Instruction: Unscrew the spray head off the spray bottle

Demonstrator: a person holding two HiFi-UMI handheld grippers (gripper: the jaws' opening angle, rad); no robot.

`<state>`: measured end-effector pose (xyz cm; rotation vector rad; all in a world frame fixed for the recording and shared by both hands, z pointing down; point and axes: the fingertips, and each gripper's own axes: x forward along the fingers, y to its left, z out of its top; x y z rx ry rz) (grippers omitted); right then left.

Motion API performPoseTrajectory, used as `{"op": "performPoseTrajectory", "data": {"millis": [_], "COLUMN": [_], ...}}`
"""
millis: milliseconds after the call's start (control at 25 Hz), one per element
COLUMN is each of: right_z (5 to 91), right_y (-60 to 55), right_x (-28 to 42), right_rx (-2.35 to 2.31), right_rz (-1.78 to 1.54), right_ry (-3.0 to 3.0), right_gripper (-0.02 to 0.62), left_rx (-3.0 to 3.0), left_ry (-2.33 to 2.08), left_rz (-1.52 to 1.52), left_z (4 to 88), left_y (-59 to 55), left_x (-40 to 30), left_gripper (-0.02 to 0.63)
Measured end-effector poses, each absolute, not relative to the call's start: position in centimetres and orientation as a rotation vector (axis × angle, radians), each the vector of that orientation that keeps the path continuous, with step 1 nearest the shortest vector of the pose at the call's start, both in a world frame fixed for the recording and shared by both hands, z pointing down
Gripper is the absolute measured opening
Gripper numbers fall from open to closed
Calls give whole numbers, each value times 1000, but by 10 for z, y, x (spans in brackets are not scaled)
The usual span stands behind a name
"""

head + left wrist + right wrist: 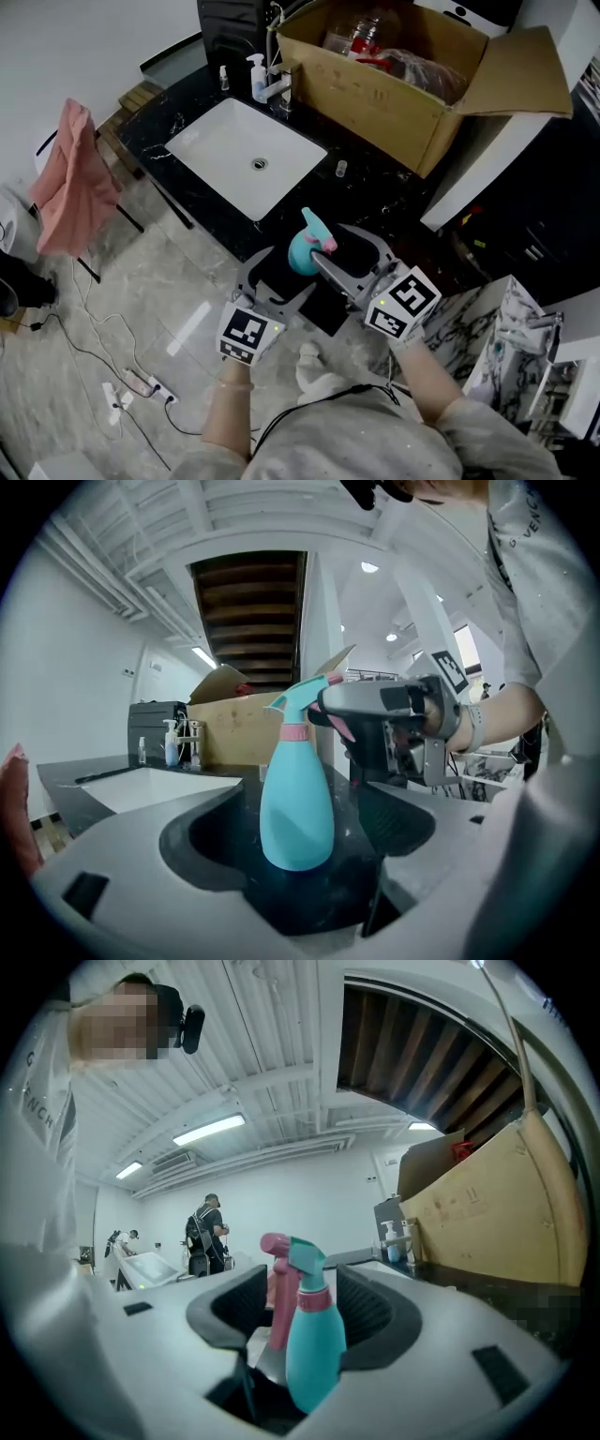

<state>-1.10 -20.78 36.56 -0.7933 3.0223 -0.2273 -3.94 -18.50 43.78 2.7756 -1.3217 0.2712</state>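
The big cardboard box (375,98) at the top of the head view stands with its flaps thrown open, and inside I can make out crumpled clear plastic with something red among it. Left of it a white pump bottle (257,80) holding blue liquid stands by the faucet (278,89), behind a white rectangular sink (202,136) with a round drain at its middle. All this sits on a black stone counter (375,192) veined with white, glossy under the lights. The spray bottle (305,251) stands upright near the counter's front edge, in the lower middle of the head view: a smooth teal pear-shaped body, a pink collar ring, and its spray head (317,232) in teal with a pink trigger, on the bottle. The left gripper (300,813) has its jaws spread wide round the bottle's belly, with clear space on either side. The right gripper (302,1312) reaches in from the other side, its ribbed black pads flanking the neck and standing off it, so neither tong is clamped on anything. At the left of the head view a pink cloth (70,183) hangs over a chair on a grey marbled floor, where a power strip (141,384) and thin cables trail.
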Motion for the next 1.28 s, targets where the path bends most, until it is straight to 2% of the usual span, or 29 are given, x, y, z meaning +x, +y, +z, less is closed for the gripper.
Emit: {"op": "performPoseTrajectory", "data": {"millis": [280, 360, 440, 600, 680, 920, 1040, 1160, 1280], "right_z": [372, 371, 368, 368, 369, 370, 362, 353, 353], "right_y": [-217, -217, -219, -220, -217, -222, -226, -215, -191], "right_x": [-28, -29, -28, -29, -29, -20, 2, 36, 37], "right_rx": [-721, -709, -698, -625, -552, -322, -545, -807, -780], "right_rz": [-186, -174, -164, -119, -92, -201, -184, -182, -278], "right_ry": [3088, 3091, 3086, 3135, 3175, 3221, 3165, 3037, 2996], "right_gripper": [222, 201, 134, 121, 78, 85, 178, 155, 133], "left_rx": [2825, 2838, 2858, 2876, 2897, 2928, 2927, 2928, 2922], "left_ry": [-1296, -1276, -1241, -1155, -1090, -974, -965, -964, -970], "left_rz": [499, 537, 556, 549, 541, 581, 578, 570, 569], "left_z": [460, 465, 467, 466, 465, 468, 468, 467, 468], "left_y": [-221, -226, -228, -229, -226, -223, -223, -224, -223], "left_x": [-20, -16, -12, -13, -12, -9, -8, -9, -10], "left_gripper": [373, 373, 373, 367, 365, 364, 365, 365, 364]}}
